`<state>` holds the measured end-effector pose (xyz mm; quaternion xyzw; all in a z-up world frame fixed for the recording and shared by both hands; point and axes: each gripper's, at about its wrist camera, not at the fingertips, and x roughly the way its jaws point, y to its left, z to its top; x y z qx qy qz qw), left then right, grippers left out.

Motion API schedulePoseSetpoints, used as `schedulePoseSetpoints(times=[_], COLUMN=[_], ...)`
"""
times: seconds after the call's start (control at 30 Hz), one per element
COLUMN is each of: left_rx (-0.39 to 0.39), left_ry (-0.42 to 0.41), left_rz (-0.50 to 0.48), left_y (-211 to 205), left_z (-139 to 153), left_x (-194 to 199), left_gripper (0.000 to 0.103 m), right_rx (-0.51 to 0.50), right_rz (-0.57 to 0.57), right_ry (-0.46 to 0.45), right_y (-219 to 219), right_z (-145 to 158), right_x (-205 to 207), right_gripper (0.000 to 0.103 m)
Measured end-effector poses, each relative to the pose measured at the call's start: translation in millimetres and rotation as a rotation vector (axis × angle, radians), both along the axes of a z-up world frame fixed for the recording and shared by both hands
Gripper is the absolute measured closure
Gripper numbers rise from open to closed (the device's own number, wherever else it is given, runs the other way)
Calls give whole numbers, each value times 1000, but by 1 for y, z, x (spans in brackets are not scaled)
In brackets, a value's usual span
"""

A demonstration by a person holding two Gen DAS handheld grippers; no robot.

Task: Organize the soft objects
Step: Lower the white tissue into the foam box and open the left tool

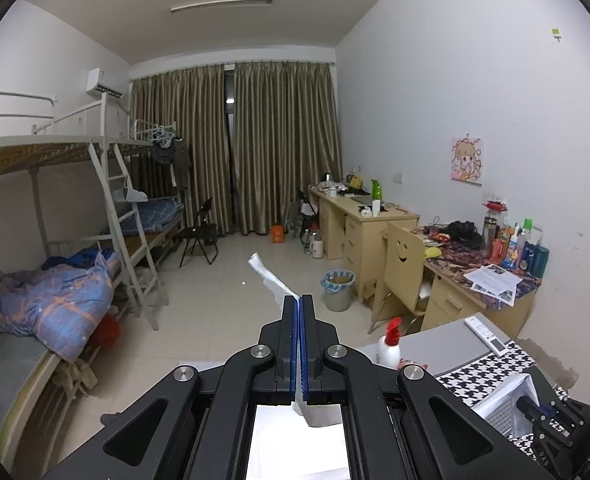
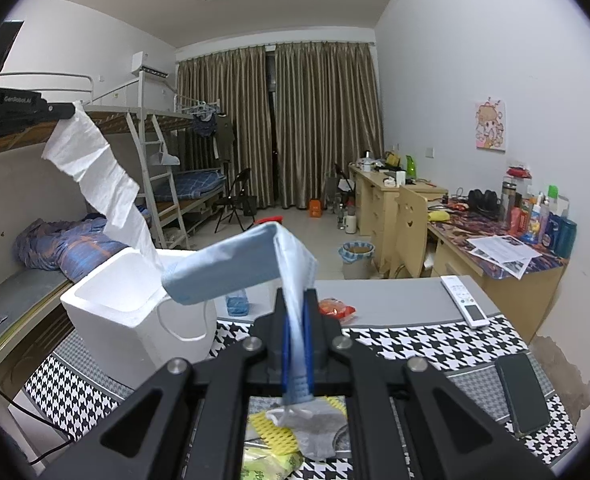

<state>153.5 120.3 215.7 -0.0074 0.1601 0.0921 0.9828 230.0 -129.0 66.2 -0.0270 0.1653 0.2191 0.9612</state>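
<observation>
My left gripper (image 1: pixel 299 300) is shut on a white paper towel (image 1: pixel 269 276). In the right wrist view the same gripper (image 2: pixel 61 110) is raised at the upper left, and the towel (image 2: pixel 103 176) hangs from it down into a white foam box (image 2: pixel 135 304). My right gripper (image 2: pixel 296 296) is shut on a light blue face mask (image 2: pixel 247 266), which folds over toward the box's right rim. Below the right gripper lie a yellow sponge (image 2: pixel 271 428) and a grey cloth (image 2: pixel 319 428) on the houndstooth table cover (image 2: pixel 415 348).
On the table are a remote (image 2: pixel 465 300), a black phone (image 2: pixel 521 392), a red snack packet (image 2: pixel 337 308), a blue-capped bottle (image 2: pixel 237 302) and a spray bottle (image 1: pixel 389 344). A bunk bed (image 1: pixel 55 280) stands left; desks (image 1: pixel 483 280), a chair (image 1: pixel 401 264) and a bin (image 1: pixel 338 288) stand right.
</observation>
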Motion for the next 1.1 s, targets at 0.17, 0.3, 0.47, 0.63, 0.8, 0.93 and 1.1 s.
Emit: schedulePoseSetpoints(times=[0.17,0.3,0.47,0.63,0.8,0.93,1.1], left_rx=[0,-2,0,-4,-9,-8,-16], left_ry=[7,26,70,120,162,198,222], left_rz=[8,8,4,-6,-12,-17,-14], left_y=[3,4,5,5,6,7,10], left_z=[-3,-11,-27,-44,-57,-70,-81], left_x=[-4,-2,4,12,21,27,34], left_gripper=[102,102,102,102,102,102,102], right_rx=[1,-4,-14,-18,-22,-25,-31], right_rz=[12,18,22,25,22,19,21], right_ry=[2,4,4,7,8,15,21], right_y=[3,4,7,10,11,12,15], right_z=[0,-1,-2,-3,-4,-6,-8], right_x=[1,2,2,0,0,2,2], right_gripper=[94,94,94,94,94,94,94])
